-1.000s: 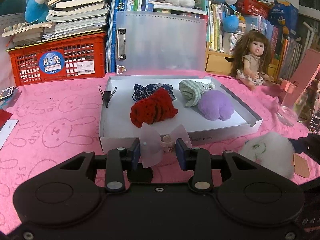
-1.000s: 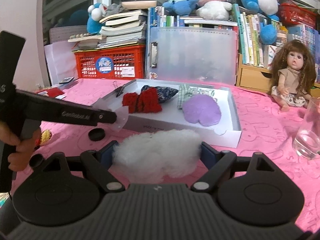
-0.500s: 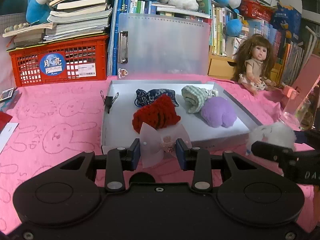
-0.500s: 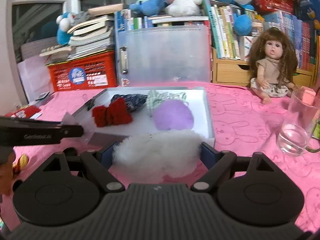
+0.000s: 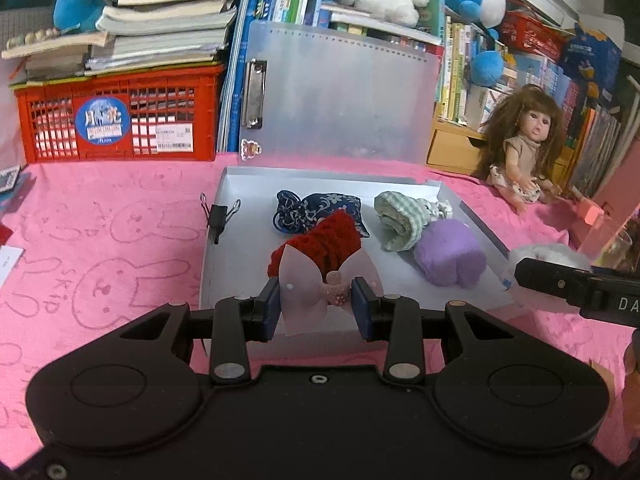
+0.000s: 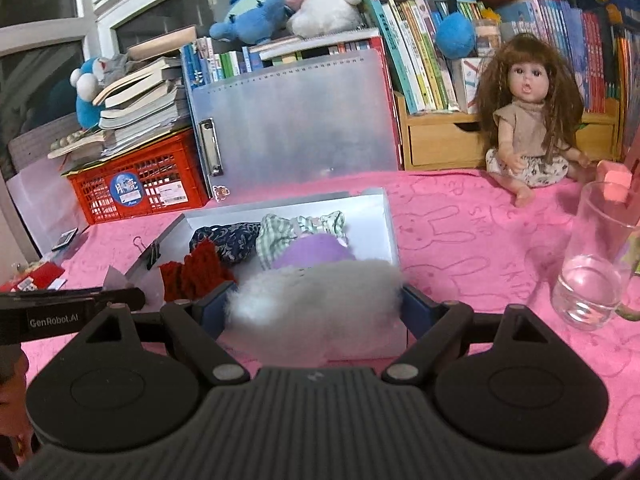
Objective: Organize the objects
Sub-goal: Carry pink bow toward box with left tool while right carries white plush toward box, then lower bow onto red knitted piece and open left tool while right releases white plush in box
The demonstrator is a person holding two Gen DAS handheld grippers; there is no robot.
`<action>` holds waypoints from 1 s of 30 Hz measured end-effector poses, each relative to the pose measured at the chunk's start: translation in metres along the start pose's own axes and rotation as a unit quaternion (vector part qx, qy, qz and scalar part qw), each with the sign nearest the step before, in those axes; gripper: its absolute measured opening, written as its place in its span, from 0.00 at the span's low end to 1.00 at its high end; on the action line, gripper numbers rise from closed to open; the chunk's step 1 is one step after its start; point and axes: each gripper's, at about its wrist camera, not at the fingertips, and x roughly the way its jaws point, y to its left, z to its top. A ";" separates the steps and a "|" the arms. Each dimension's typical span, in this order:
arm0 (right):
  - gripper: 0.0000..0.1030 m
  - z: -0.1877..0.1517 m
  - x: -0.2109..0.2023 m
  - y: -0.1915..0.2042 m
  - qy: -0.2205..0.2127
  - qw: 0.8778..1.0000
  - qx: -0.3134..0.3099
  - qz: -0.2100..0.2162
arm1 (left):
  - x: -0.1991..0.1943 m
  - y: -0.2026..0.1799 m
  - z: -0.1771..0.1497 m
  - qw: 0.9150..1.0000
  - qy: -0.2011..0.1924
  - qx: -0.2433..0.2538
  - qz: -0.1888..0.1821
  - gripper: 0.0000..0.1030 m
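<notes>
The left hand-held gripper (image 5: 316, 307) clamps a translucent bow clip (image 5: 304, 284) above the white tray (image 5: 240, 240); the right hand-held gripper (image 6: 314, 310) clamps a white fluffy item (image 6: 316, 304) at the tray's near edge. Only the right view shows "GenRobot.AI"; the left shows "DA".

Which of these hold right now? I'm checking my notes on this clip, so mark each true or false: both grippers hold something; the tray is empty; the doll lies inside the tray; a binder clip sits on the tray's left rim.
1. Both grippers hold something: true. The left gripper grips a translucent bow; the right gripper grips a white fluffy item.
2. The tray is empty: false. It holds a red knit item, a purple item and others.
3. The doll lies inside the tray: false. It sits on the pink cloth beyond it.
4. A binder clip sits on the tray's left rim: true.
</notes>
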 end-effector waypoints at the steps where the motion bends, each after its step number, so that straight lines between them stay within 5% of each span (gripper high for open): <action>1: 0.83 0.002 0.004 -0.001 0.003 1.000 0.004 0.001 | 0.003 0.001 0.002 1.000 0.003 -0.003 -0.001 0.34; 30: 0.83 0.019 0.077 -0.005 0.042 0.998 0.040 0.007 | 0.076 0.009 0.018 0.999 0.043 -0.007 0.027 0.34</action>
